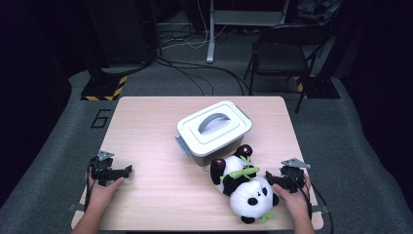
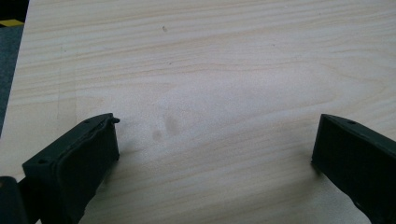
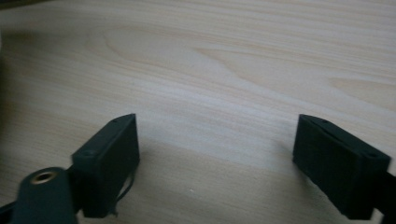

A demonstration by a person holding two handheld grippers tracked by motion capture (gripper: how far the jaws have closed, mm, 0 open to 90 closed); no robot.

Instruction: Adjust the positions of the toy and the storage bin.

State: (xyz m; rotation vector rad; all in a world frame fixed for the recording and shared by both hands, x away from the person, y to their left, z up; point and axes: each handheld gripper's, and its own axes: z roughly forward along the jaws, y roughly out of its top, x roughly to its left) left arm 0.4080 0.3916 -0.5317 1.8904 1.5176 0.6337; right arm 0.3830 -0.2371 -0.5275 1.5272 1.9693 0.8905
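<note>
A black and white plush panda (image 1: pixel 246 186) with green bamboo lies on the wooden table (image 1: pixel 151 146) at the front right. Behind it stands a white lidded box (image 1: pixel 213 130) with a grey handle. My left gripper (image 1: pixel 125 171) rests on the table near the front left edge, open, with bare wood between its jaws (image 2: pixel 215 144). Just right of the panda, my right gripper (image 1: pixel 272 179) sits low on the table, also open and holding nothing (image 3: pixel 217 149). A hand holds each gripper from below.
A dark folding chair (image 1: pixel 287 48) and a metal stand (image 1: pixel 210 34) are on the floor beyond the table's far edge, with cables around them. Bare wood spans the table's left half and front middle.
</note>
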